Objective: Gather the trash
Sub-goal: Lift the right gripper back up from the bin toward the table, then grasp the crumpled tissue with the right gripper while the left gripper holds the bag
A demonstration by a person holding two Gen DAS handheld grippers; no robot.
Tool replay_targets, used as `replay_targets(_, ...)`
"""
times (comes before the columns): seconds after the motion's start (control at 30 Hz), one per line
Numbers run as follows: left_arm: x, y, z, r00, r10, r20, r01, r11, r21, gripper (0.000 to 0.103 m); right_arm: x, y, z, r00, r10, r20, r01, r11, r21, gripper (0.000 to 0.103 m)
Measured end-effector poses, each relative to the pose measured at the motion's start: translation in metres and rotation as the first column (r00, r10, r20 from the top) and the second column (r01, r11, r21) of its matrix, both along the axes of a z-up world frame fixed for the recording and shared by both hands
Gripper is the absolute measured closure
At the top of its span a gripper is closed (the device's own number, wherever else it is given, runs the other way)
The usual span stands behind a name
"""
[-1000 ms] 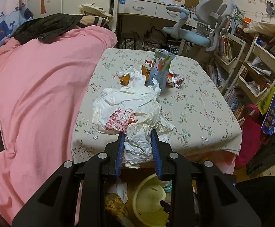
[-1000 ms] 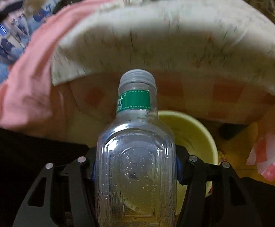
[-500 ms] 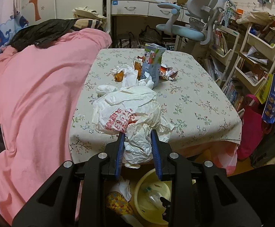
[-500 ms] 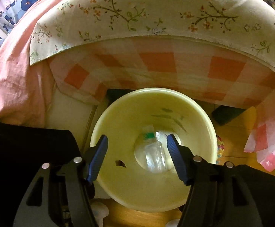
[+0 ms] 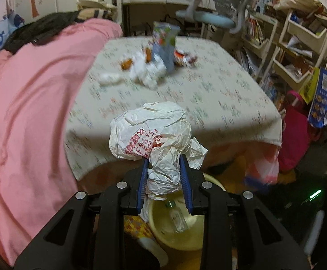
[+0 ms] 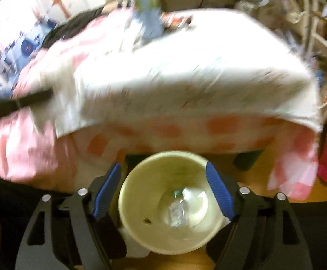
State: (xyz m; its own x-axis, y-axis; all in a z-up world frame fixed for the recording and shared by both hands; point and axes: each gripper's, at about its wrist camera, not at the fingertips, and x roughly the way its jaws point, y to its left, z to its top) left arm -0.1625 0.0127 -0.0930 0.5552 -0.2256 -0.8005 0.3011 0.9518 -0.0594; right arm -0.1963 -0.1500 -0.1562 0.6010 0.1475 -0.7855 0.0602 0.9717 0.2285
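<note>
My left gripper (image 5: 164, 168) is shut on a crumpled white plastic bag with red print (image 5: 156, 135), held off the table's near edge and above a yellow bin (image 5: 199, 236) on the floor. A clear plastic bottle (image 5: 179, 219) lies inside that bin. More trash stays on the floral tablecloth (image 5: 208, 94): a blue carton (image 5: 165, 45), white tissues (image 5: 145, 69) and orange scraps. My right gripper (image 6: 163, 171) hangs over the yellow bin (image 6: 141, 202); its jaws are opening with nothing between them. The bottle (image 6: 176, 209) rests at the bin's bottom.
A pink blanket (image 5: 28, 112) covers the bed on the left. Shelves (image 5: 298, 51), a blue bag (image 5: 323, 99) and a pink bag (image 5: 296, 135) crowd the right. An office chair (image 5: 221, 11) stands behind the table. A pink-and-white plastic bag (image 6: 296, 175) hangs by the table's right corner.
The right gripper let go of the bottle, which dropped into the yellow bin; the gripper then opened wider and rose. The left gripper pulled the white bag off the table toward the bin.
</note>
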Motion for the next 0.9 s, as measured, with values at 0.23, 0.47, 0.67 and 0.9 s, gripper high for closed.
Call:
replay_targets(0.23, -0.015, -0.017, -0.043, 0.984, -0.028, -0.177, 0.039, 0.998, 0.058, 0.057, -0.028, -0.027, 0.054, 0.966, -0.130, 0.222, 0.146, 0.988, -0.054, 0.017)
replay_targets(0.47, -0.011, 0.001, -0.036, 0.987, 0.040, -0.155, -0.038, 0.999, 0.018, 0.046, -0.019, -0.031, 0.066, 0.960, -0.102, 0.260, 0.110, 0.994, -0.014, 0.017)
replay_targets(0.67, -0.001, 0.026, 0.019, 0.981, 0.168, 0.100, -0.166, 0.986, -0.034, 0.029, 0.002, -0.018, 0.073, 0.972, -0.007, 0.235, 0.008, 1.000, 0.000, 0.017)
replay_targets(0.9, 0.074, 0.046, 0.033, 0.960, 0.258, 0.109, -0.261, 0.965, 0.015, 0.028, 0.071, -0.008, 0.080, 0.973, 0.106, 0.205, -0.107, 0.994, -0.007, 0.017)
